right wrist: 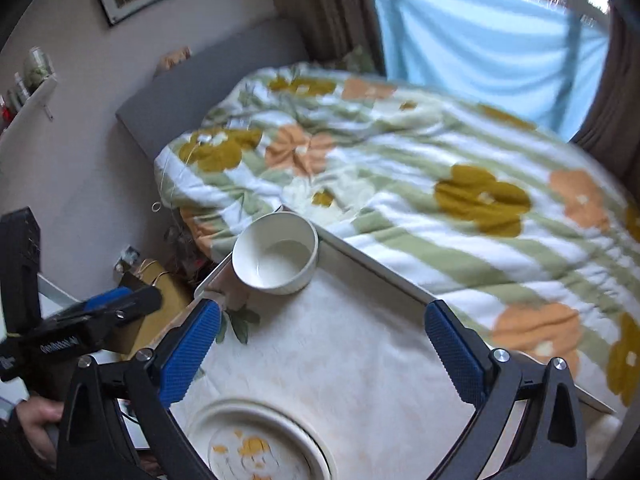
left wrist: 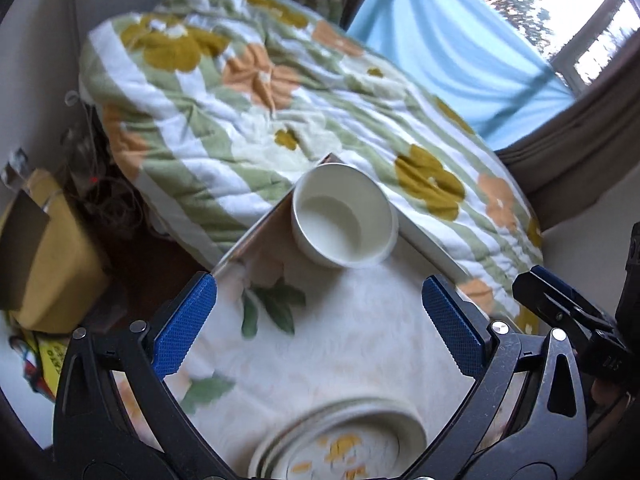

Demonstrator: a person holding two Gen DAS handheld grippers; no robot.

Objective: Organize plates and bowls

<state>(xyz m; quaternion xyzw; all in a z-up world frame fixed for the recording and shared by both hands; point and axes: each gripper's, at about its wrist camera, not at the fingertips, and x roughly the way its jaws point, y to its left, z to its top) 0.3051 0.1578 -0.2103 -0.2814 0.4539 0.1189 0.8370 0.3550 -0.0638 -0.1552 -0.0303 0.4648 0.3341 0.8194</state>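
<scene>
Bowl [left wrist: 346,220], white with a smooth glazed finish, stands upright at the far corner of the table [left wrist: 360,320], well apart from the stacked plates [left wrist: 344,440] at the near edge. Left gripper [left wrist: 320,324] and right gripper [right wrist: 324,352] both stand wide open, with nothing between the ribbed blue pads [left wrist: 186,324]. Judgement: next step is to fetch the bowl; clamp across its thick rim and wall, squarely, since glaze is slippery. Plates are shallow, cream, with an orange floral print. Tablecloth [right wrist: 340,360] looks soft and may drag under sliding crockery. Quilt [right wrist: 440,184] beyond is padded.
</scene>
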